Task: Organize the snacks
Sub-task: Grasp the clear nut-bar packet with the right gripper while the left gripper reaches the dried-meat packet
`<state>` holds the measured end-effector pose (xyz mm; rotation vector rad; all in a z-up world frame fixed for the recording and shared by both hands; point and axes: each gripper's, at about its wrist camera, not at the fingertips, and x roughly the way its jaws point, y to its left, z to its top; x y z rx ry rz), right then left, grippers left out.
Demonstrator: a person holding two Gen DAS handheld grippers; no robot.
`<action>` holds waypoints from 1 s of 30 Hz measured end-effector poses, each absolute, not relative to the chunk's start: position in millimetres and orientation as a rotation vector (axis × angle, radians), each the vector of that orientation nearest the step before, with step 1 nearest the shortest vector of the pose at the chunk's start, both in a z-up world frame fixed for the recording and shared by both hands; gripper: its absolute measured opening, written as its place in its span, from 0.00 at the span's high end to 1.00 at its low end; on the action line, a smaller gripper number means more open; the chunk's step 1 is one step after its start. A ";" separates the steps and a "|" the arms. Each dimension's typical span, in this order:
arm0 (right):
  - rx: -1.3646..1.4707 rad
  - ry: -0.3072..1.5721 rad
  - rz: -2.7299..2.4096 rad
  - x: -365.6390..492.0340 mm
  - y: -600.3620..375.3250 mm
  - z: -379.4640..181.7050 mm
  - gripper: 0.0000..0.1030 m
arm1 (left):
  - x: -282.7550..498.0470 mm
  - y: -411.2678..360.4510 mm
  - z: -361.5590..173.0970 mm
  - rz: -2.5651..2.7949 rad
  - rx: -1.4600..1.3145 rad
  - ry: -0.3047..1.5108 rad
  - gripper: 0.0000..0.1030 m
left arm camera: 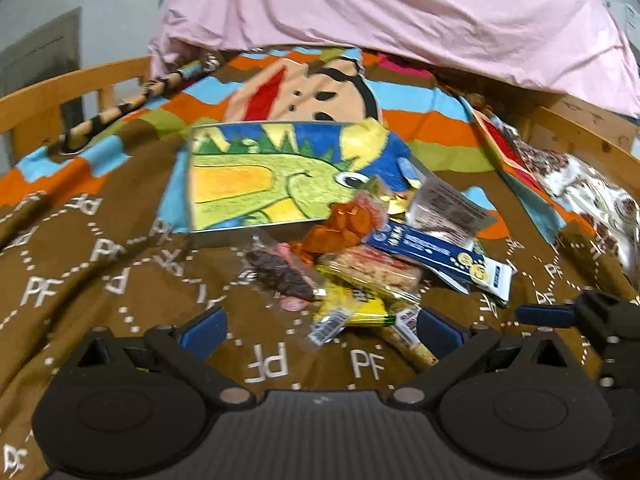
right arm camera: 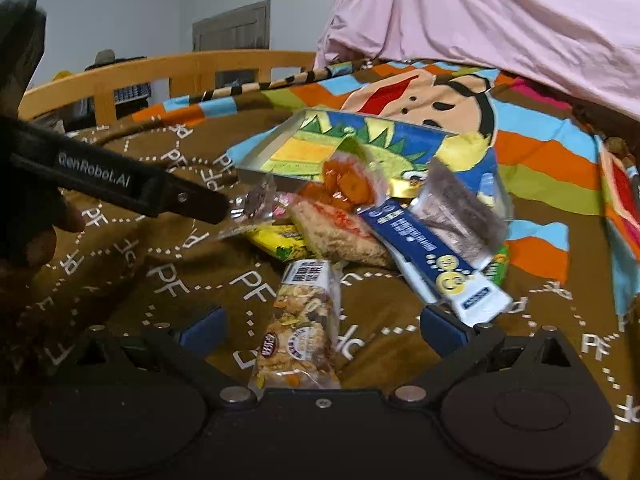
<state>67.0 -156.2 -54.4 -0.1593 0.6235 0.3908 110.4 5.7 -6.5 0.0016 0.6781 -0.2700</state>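
A pile of snack packets lies on a brown patterned blanket point(left arm camera: 120, 280) in front of a shallow tin box point(left arm camera: 256, 184) with a green dragon picture. In the pile are an orange bag point(left arm camera: 340, 228), a blue stick pack point(left arm camera: 440, 260), a rice bar point(left arm camera: 372, 272), a yellow pack point(left arm camera: 360, 312) and a dark pack point(left arm camera: 280, 276). My left gripper point(left arm camera: 320, 332) is open just in front of the pile. My right gripper point(right arm camera: 320, 328) is open around a nut bar point(right arm camera: 300, 328) without touching it. The box point(right arm camera: 320, 148) and the blue stick pack point(right arm camera: 432, 256) also show in the right wrist view.
A pink quilt point(left arm camera: 400, 20) is heaped at the back. A wooden bed rail point(left arm camera: 60, 92) runs along the left, and another point(left arm camera: 580, 136) on the right. A floral cloth point(left arm camera: 580, 184) lies at the right. The left gripper's arm point(right arm camera: 120, 184) crosses the right wrist view.
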 end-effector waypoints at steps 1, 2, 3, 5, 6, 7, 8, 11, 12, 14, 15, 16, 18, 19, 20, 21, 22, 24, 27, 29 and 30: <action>-0.161 0.631 0.397 70.4 -153.4 -57.8 0.01 | 113.0 3.9 -8.6 -0.284 0.009 0.684 0.00; -0.165 0.638 0.404 73.7 -150.8 -61.2 0.01 | 116.5 2.4 -10.9 -0.300 0.016 0.693 0.00; -0.168 0.639 0.408 76.4 -149.7 -64.4 0.02 | 119.7 1.3 -12.9 -0.311 0.018 0.703 0.00; -0.161 0.649 0.418 80.1 -148.6 -69.2 0.04 | 127.7 1.2 -16.2 -0.313 0.004 0.728 0.00; -0.153 0.656 0.421 81.4 -148.5 -70.7 0.06 | 131.6 2.2 -17.3 -0.306 -0.014 0.737 0.00; -0.145 0.662 0.426 82.9 -148.6 -72.2 0.08 | 134.5 3.2 -17.9 -0.296 -0.033 0.742 0.00; -0.140 0.664 0.429 83.7 -148.6 -73.3 0.09 | 139.5 5.1 -18.8 -0.281 -0.060 0.751 0.00; -0.115 0.670 0.428 87.4 -148.9 -76.2 0.15 | 152.3 12.2 -20.7 -0.244 -0.140 0.767 0.01; -0.110 0.674 0.427 88.1 -149.0 -76.8 0.15 | 157.8 13.6 -21.9 -0.226 -0.165 0.775 0.01; -0.093 0.681 0.422 91.0 -149.7 -78.6 0.17 | 167.1 17.6 -24.7 -0.190 -0.217 0.789 0.01; -0.088 0.681 0.417 92.0 -149.2 -79.0 0.18 | 171.2 19.9 -26.3 -0.175 -0.244 0.792 0.01; -0.084 0.681 0.409 93.5 -148.7 -79.6 0.19 | 175.5 21.9 -27.9 -0.159 -0.272 0.795 0.01; -0.080 0.684 0.399 95.3 -148.2 -80.7 0.24 | 183.9 25.1 -31.5 -0.117 -0.320 0.800 0.02; -0.082 0.682 0.391 95.9 -147.8 -81.3 0.29 | 187.7 26.1 -33.4 -0.097 -0.338 0.807 0.05; -0.083 0.678 0.379 96.4 -148.0 -81.7 0.33 | 191.8 26.8 -36.1 -0.076 -0.353 0.817 0.09; -0.080 0.676 0.371 97.6 -149.0 -82.0 0.38 | 196.2 27.6 -38.4 -0.057 -0.367 0.834 0.11; -0.073 0.674 0.373 98.2 -150.8 -82.1 0.39 | 199.6 28.2 -41.0 -0.046 -0.377 0.849 0.16; -0.067 0.670 0.375 98.1 -152.7 -81.7 0.41 | 202.8 29.3 -44.7 -0.010 -0.391 0.868 0.21; -0.070 0.662 0.374 97.3 -153.3 -81.4 0.43 | 204.3 29.1 -46.1 0.021 -0.394 0.873 0.27; -0.072 0.666 0.375 97.0 -153.3 -81.7 0.43 | 205.0 28.1 -46.8 0.042 -0.382 0.888 0.36; -0.073 0.670 0.377 97.2 -153.2 -82.1 0.42 | 204.8 27.8 -47.2 0.052 -0.379 0.895 0.39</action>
